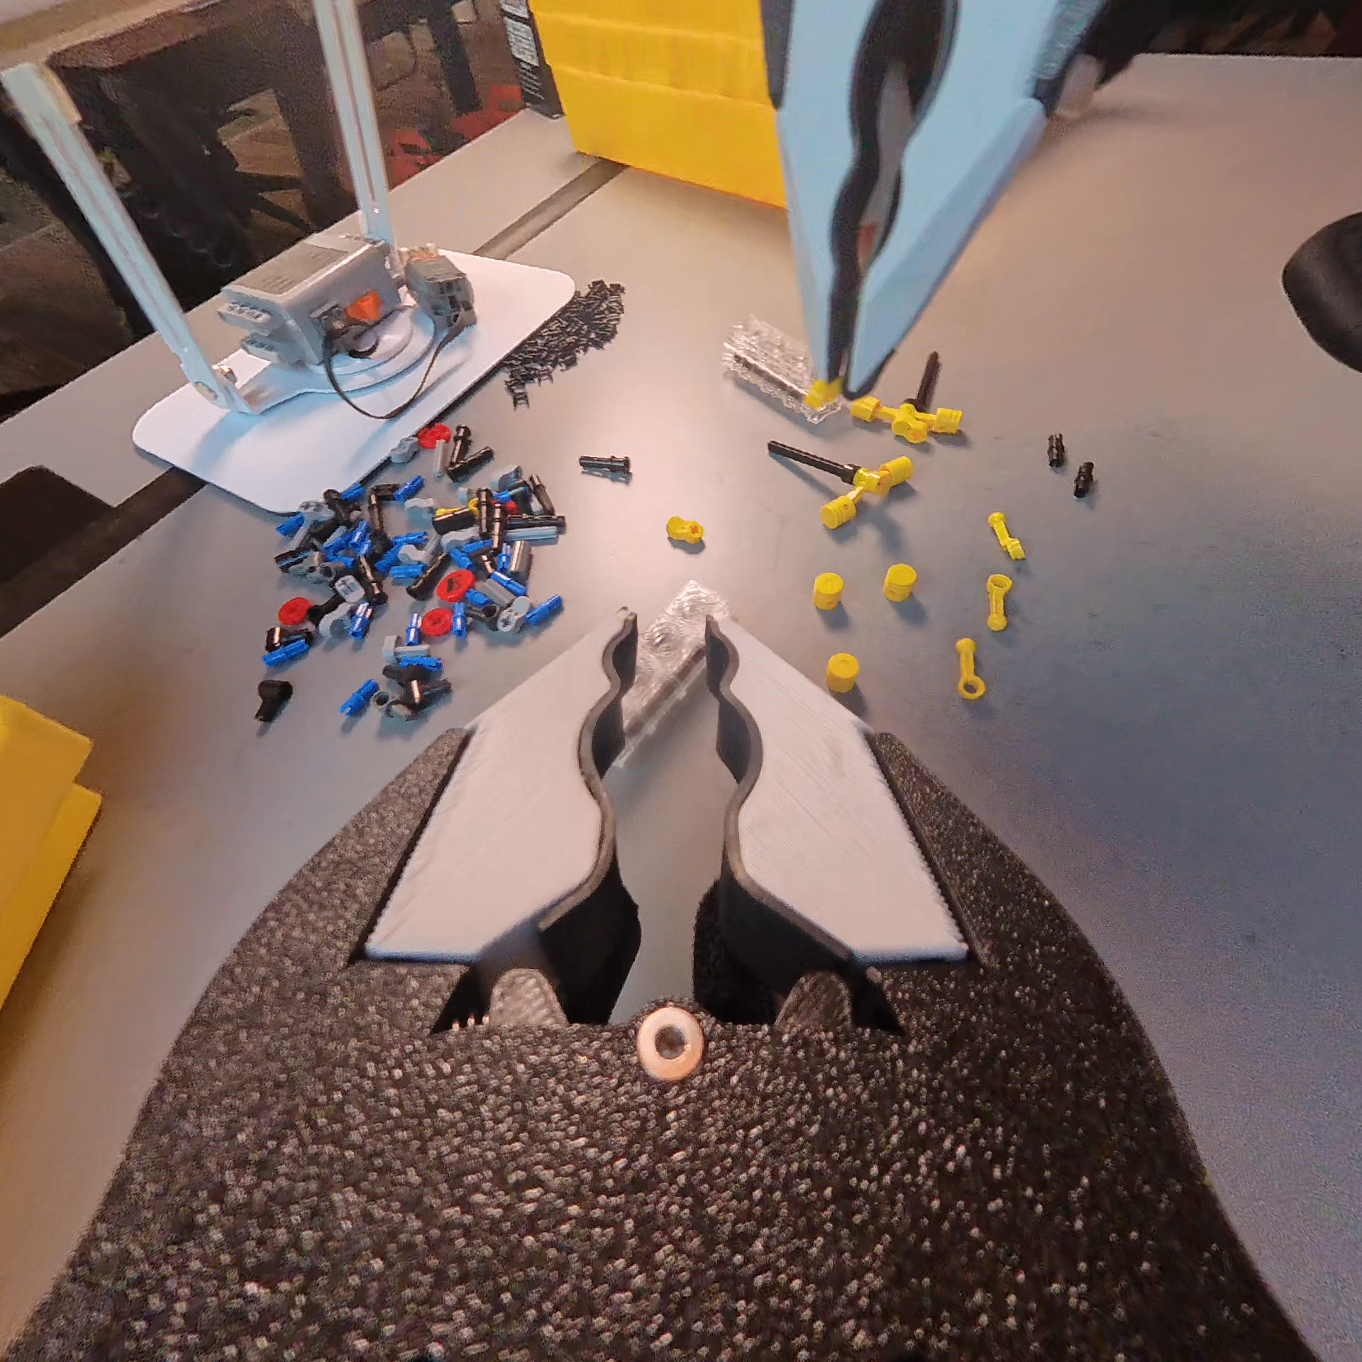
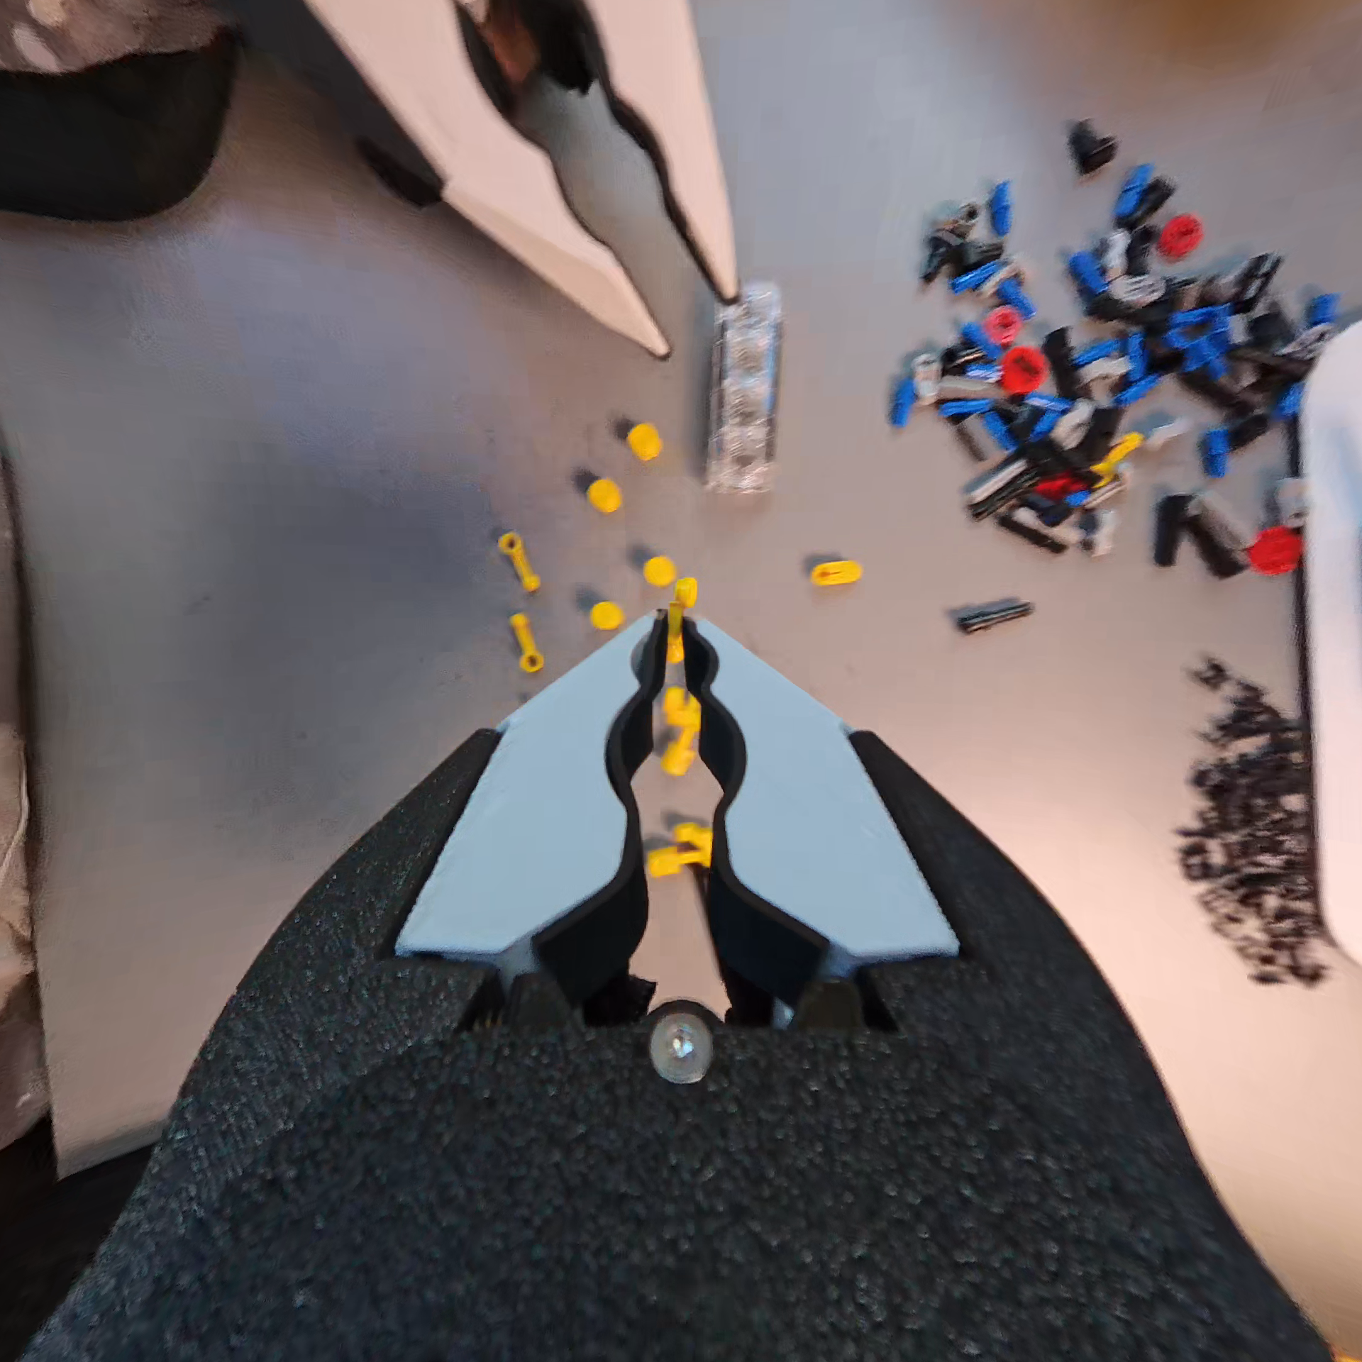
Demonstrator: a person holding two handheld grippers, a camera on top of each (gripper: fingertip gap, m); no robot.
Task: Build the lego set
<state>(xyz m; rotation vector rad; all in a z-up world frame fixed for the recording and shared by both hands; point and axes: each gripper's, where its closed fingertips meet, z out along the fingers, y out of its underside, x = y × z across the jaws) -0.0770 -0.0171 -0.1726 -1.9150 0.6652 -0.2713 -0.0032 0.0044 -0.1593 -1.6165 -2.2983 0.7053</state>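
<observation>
My left gripper (image 1: 669,626) is open just above the grey table (image 1: 1105,737). A clear studded block (image 1: 682,612) lies on the table between its fingertips; I cannot tell whether the fingers touch it. In the right wrist view this block (image 2: 744,390) lies beside the left gripper (image 2: 696,324). My right gripper (image 2: 672,623) is shut on a small yellow piece (image 2: 682,593). In the left wrist view the right gripper (image 1: 840,383) points down with the yellow piece (image 1: 822,394) at the edge of a second clear block (image 1: 770,357). Two yellow piston assemblies on black axles (image 1: 910,420) (image 1: 870,486) lie next to it.
Loose yellow cylinders (image 1: 829,589) and yellow rods (image 1: 997,601) lie at the right. A pile of blue, black and red pieces (image 1: 420,553) lies at the left, and small black pins (image 1: 567,332) behind it. A white plate (image 1: 516,295) carries a grey motor unit. Yellow bins (image 1: 663,96) stand behind. There is about 9 cm between the tips of the two grippers.
</observation>
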